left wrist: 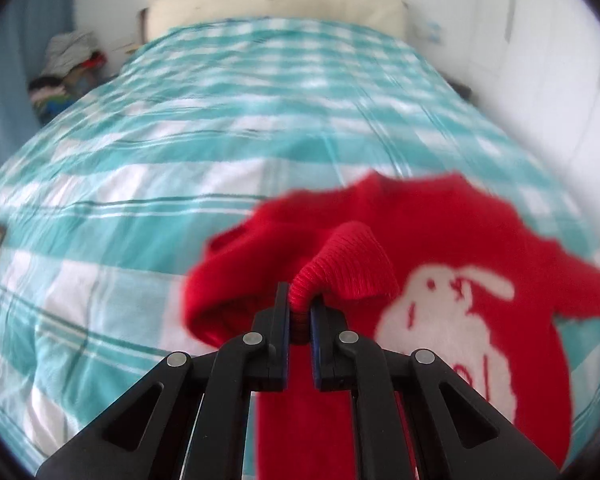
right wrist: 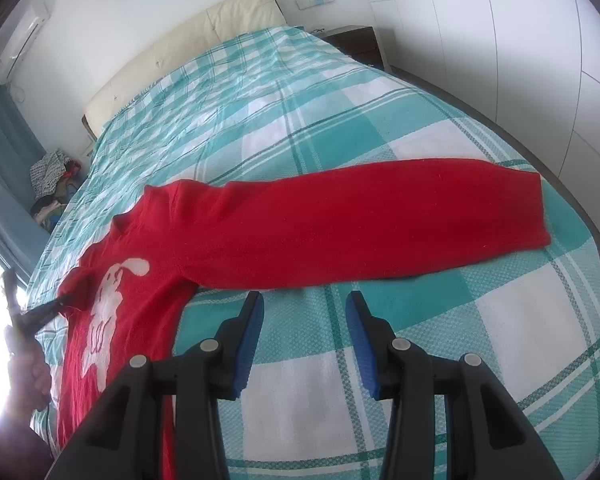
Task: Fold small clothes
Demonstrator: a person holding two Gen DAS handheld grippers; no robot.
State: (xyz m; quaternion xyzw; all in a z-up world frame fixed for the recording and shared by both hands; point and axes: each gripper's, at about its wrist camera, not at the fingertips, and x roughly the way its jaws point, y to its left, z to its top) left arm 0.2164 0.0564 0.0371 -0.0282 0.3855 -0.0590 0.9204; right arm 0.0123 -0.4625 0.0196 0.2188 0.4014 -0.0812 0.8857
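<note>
We see a red sweater [right wrist: 228, 232] spread on a bed covered with a teal-and-white checked duvet [right wrist: 440, 320]. In the right wrist view its body runs down the lower left of the frame, with a white rabbit motif [right wrist: 108, 304] on the front, and one long sleeve [right wrist: 380, 224] lies flat and straight across the middle of the frame toward the right edge.

In the left wrist view the left gripper [left wrist: 300, 312], at the lower centre of the frame, has its fingers pressed together on the ribbed cuff [left wrist: 340, 264] of the other sleeve. The cuff bunches up between the fingers and is carried over the sweater's front, just left of the rabbit motif [left wrist: 440, 320]. That view is blurred, so we cannot make out fine detail of the knit. The same gripper shows small at the left edge of the right wrist view [right wrist: 62, 300], pinching the cuff next to the motif.

The right gripper [right wrist: 304, 336] sits at the lower centre of its own view with its blue-padded fingers [right wrist: 248, 344] spread apart and nothing between them. It is over bare duvet, just below the outstretched sleeve and apart from it.

A cream headboard [right wrist: 180, 48] stands at the far end of the bed, in the upper left of that frame. A heap of clothes [right wrist: 52, 184] lies beside the bed at the left edge, and a dark nightstand [right wrist: 356, 42] shows near the top centre.
</note>
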